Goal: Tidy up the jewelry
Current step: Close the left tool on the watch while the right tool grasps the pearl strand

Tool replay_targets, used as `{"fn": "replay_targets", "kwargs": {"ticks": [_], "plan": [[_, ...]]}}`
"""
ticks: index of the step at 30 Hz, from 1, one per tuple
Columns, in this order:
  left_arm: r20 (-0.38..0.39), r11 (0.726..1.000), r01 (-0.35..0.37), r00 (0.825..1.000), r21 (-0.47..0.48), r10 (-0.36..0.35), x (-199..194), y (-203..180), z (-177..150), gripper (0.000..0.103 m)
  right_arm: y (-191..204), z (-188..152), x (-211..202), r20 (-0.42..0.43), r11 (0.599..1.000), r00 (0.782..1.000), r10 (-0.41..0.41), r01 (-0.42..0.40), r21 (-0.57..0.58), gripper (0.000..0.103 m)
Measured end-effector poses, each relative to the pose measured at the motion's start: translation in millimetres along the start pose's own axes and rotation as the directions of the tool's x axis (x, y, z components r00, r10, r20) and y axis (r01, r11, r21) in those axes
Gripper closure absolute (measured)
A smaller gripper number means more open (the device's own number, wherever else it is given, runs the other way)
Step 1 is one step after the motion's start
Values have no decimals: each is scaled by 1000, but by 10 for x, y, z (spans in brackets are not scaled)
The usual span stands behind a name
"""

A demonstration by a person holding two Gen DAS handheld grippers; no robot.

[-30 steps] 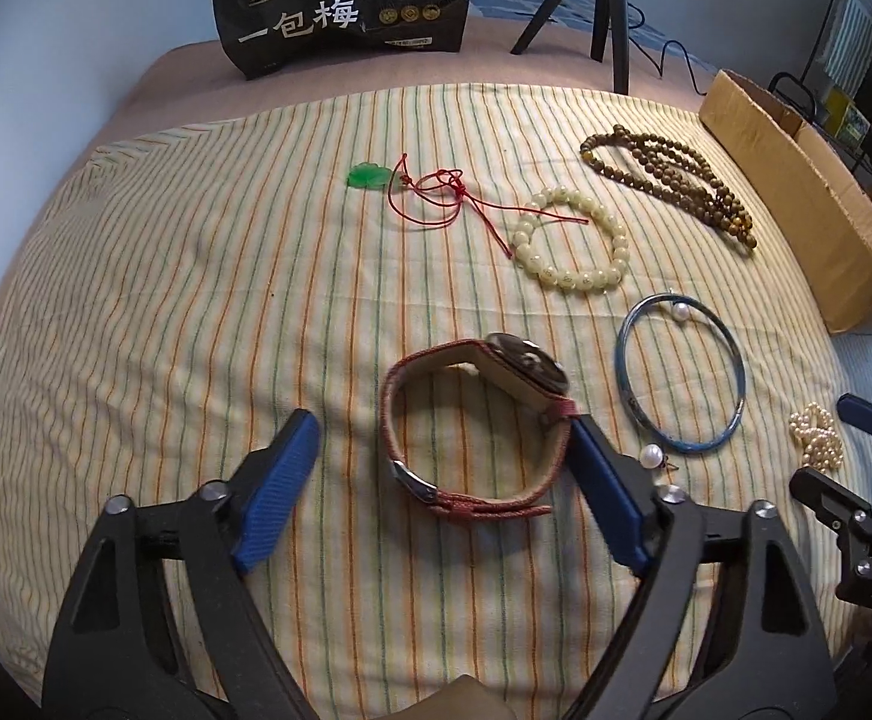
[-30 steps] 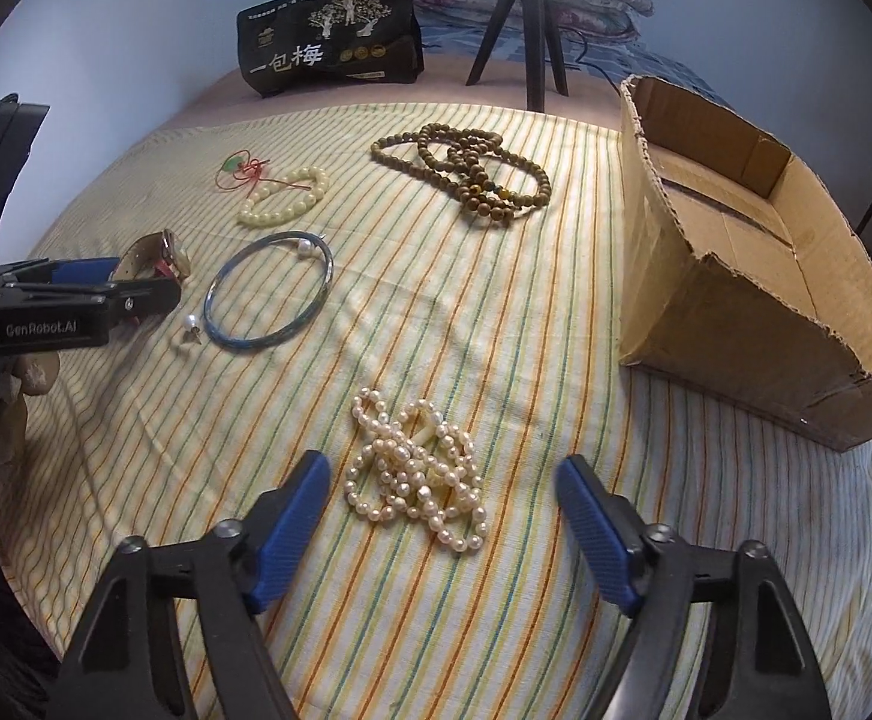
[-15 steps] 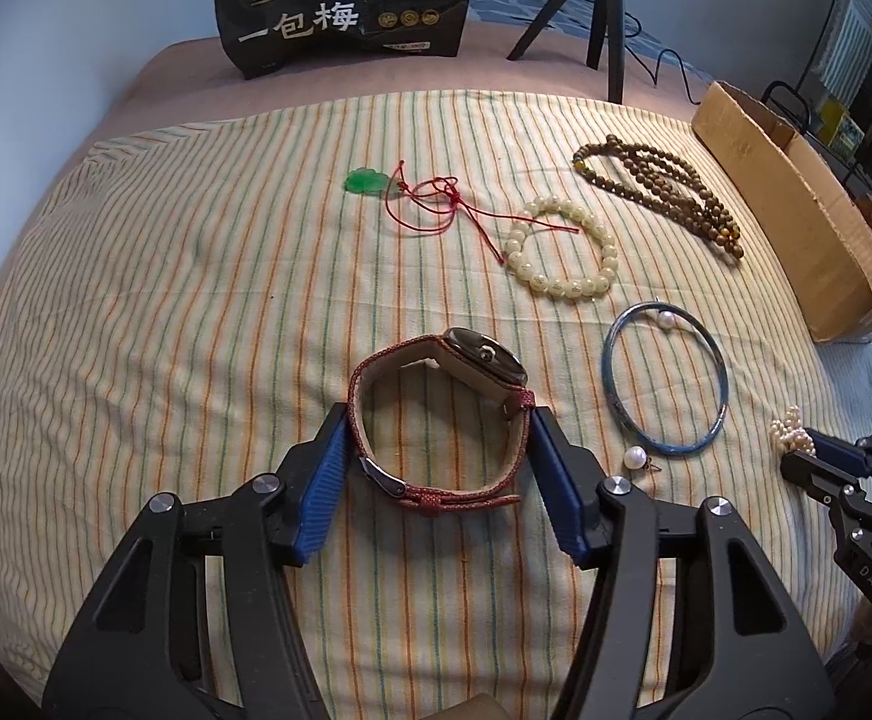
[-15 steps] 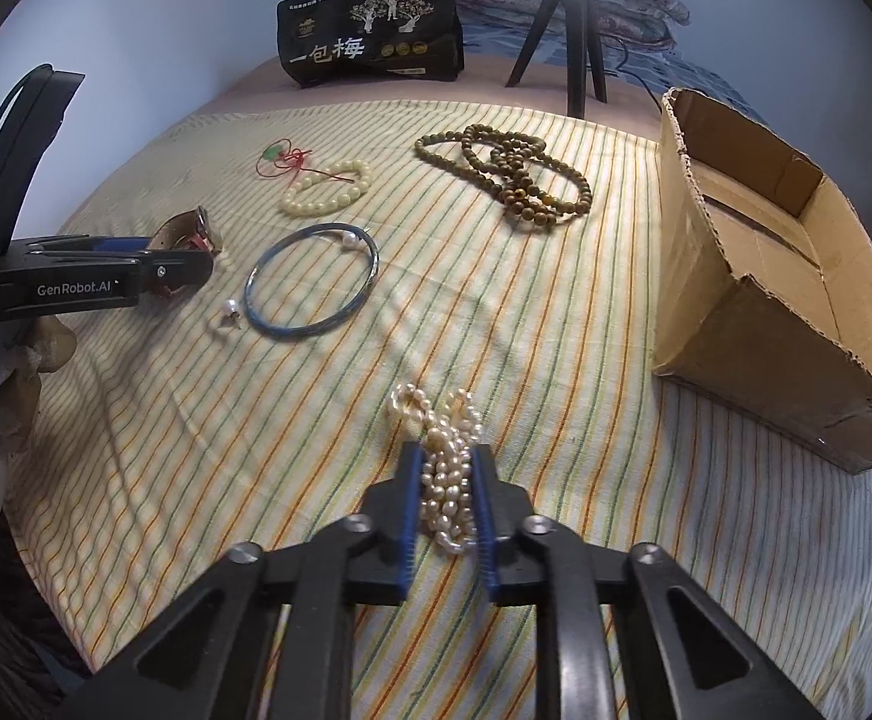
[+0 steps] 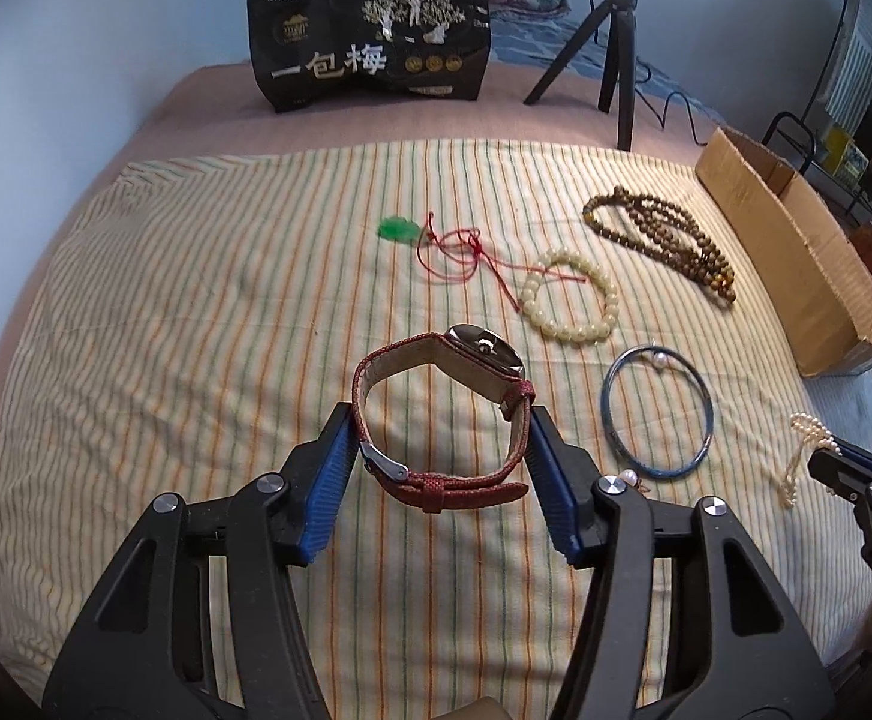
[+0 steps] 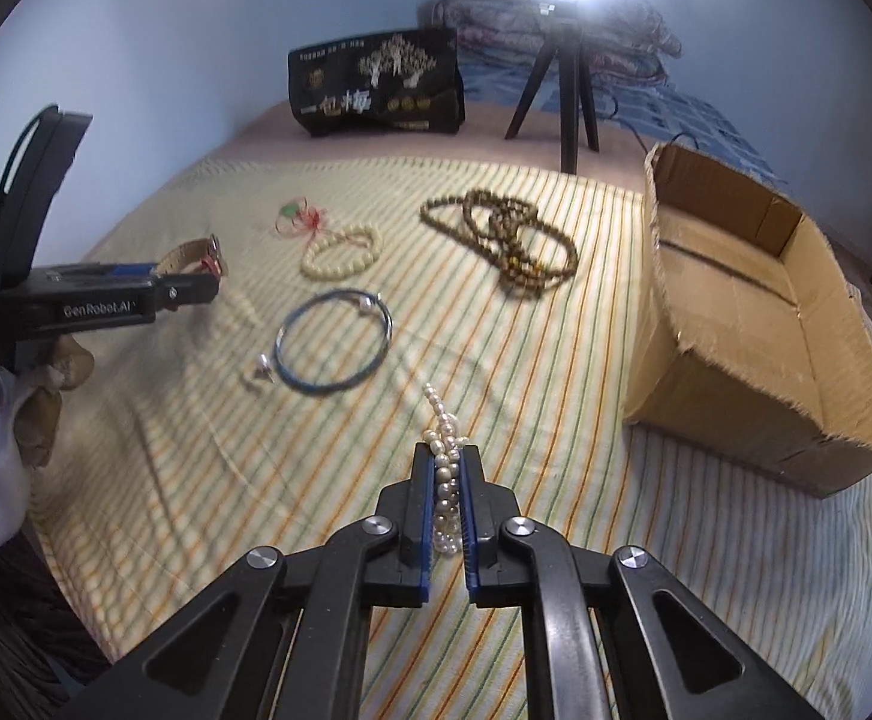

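A: What is the left wrist view giving us that the right one is not?

B: It is showing the left gripper (image 5: 441,435) clamping the red-strapped watch (image 5: 443,414) side to side, both blue pads pressing on the strap loop, with the watch lifted above the striped cloth (image 5: 196,312). From the right wrist view only the watch's face end is peeking past that gripper's side.

A: And the right view?

B: It is showing the right gripper (image 6: 447,468) squeezing the pearl strand (image 6: 445,480) between nearly closed pads, a few pearls sticking out in front. It is also looking into the open cardboard box (image 6: 754,324) at the right of the cloth; the left view is catching only the box's long side.

A: What is lying loose?

B: The blue bangle (image 5: 656,414) with a pearl earring (image 5: 629,478) just beside it, the cream bead bracelet (image 5: 569,304), the brown bead necklace (image 5: 664,243) and the green pendant (image 5: 399,229) on its red cord.

A: Any writing?

B: The black bag (image 5: 370,48) behind the cloth is reading "一包梅" in white. The left gripper's side, seen from the right wrist, is reading "GenRobot.AI". A tripod (image 6: 559,84) is standing by the bag.
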State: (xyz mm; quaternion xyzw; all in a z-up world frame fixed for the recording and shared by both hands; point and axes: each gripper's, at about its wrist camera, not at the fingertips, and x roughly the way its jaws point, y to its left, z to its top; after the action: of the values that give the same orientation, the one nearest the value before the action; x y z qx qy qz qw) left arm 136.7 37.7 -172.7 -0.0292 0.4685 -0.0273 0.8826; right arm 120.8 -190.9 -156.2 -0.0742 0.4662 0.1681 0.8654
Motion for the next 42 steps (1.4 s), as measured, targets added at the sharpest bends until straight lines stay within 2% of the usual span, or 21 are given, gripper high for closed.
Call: {"fn": "replay_targets", "kwargs": {"ticks": [9,17,29,36,42], "plan": [[77,999,24,997,23,-26,-275,-151,111,46,-50,193,-353,125,1000,992,-14,13,10,98],[123,996,77,989,45,-82,-487,-406,290,46,-302,347,-592,203,997,978,-40,26,69,98],[174,981,154,969,116,-173,-714,-942,599,46,-759,637,-1024,356,984,933,-50,-15,178,98],[188,970,192,958,150,-218,-772,-1265,739,46,-997,805,-1067,391,978,915,-101,18,209,98],[186,960,202,953,192,-238,-710,-1568,843,46,-1228,916,-984,384,972,912,-143,56,230,98]]}}
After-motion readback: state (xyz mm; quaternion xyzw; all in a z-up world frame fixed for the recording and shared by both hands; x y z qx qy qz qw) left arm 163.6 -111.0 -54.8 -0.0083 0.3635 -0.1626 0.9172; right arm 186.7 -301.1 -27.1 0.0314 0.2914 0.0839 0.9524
